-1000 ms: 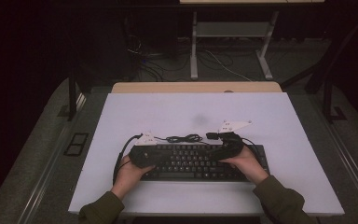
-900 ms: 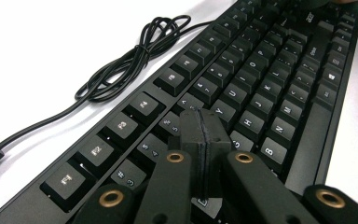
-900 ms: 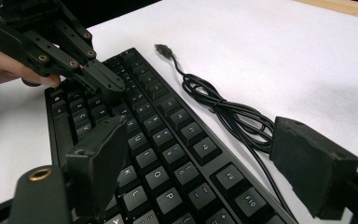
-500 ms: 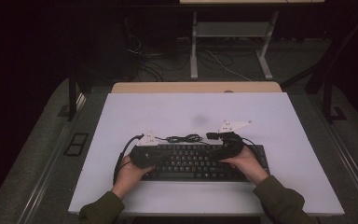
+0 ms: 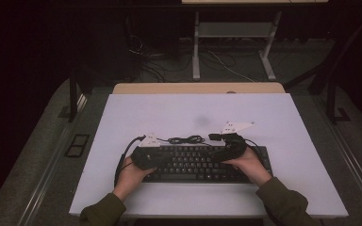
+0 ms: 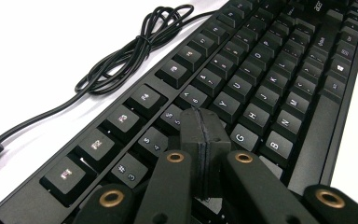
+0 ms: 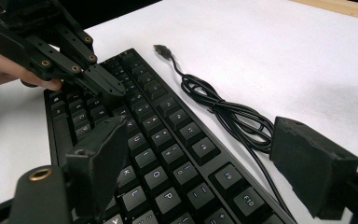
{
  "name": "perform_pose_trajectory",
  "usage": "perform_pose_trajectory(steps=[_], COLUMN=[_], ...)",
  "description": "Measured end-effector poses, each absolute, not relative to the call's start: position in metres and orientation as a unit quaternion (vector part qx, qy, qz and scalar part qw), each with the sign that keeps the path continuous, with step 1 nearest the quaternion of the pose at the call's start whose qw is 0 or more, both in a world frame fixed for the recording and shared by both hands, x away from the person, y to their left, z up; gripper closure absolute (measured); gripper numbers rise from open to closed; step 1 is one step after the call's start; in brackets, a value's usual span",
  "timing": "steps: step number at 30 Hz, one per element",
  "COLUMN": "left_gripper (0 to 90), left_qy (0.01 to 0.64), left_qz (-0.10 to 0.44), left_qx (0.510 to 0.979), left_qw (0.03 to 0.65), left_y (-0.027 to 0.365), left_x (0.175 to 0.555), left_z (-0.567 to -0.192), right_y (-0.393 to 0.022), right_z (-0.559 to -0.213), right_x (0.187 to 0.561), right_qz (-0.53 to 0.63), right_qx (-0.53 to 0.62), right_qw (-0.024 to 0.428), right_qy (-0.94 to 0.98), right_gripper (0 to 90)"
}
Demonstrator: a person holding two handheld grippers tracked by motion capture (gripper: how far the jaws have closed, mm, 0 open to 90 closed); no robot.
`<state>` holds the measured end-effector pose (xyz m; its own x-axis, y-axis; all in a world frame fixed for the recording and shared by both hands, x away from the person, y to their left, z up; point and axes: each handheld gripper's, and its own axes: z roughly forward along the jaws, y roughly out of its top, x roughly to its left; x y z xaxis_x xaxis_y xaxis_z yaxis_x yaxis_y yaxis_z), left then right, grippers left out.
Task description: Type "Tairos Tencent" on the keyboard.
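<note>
A black keyboard (image 5: 202,163) lies flat near the front edge of the white tabletop (image 5: 283,122), its long side running left to right, with its bundled cable (image 5: 186,139) on the tabletop just behind it. The left claw (image 5: 147,157) sits over the keyboard's left end and the right claw (image 5: 227,151) over its right half, each held in a hand coming from the near edge.

From the left claw's own camera, the left claw (image 6: 204,128) has its two pads pressed flat together with nothing between them, the tip down among the letter keys, at or just above the key tops near the number row; whether it presses a key cannot be told. The keyboard (image 6: 261,79) stretches away from it, the coiled cable (image 6: 130,51) beside the function-key row.

The right claw's own camera shows the right claw (image 7: 214,161) with its jaws wide apart, straddling the keyboard (image 7: 168,149) above the keys and the back edge, gripping nothing. That view also shows the left claw (image 7: 109,86) farther off, its closed tip on the keys, and the cable (image 7: 228,116) with its plug (image 7: 162,49) lying free on the tabletop.
</note>
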<state>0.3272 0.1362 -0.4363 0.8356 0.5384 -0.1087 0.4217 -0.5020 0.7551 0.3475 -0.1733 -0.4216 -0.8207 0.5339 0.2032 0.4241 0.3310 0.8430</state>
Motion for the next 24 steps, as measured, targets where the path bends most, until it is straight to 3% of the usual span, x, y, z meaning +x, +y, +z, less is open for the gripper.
perform_pose_trajectory(steps=[17,24], left_gripper=[88.9,82.5], left_qy=[0.284,0.28], left_qz=[0.071,0.069], left_qx=[0.852,0.847], left_qw=[0.435,0.447], left_y=[0.1398,0.1431], left_x=[0.3258,0.3237], left_z=[-0.4311,-0.4279], right_y=[-0.1737,-0.1742], right_z=[-0.4214,-0.4213], right_x=[0.3475,0.3476], right_qz=[0.498,0.499], right_qx=[0.294,0.294], right_qw=[0.056,0.056], right_qy=[0.814,0.813], right_gripper=[19.0,19.0])
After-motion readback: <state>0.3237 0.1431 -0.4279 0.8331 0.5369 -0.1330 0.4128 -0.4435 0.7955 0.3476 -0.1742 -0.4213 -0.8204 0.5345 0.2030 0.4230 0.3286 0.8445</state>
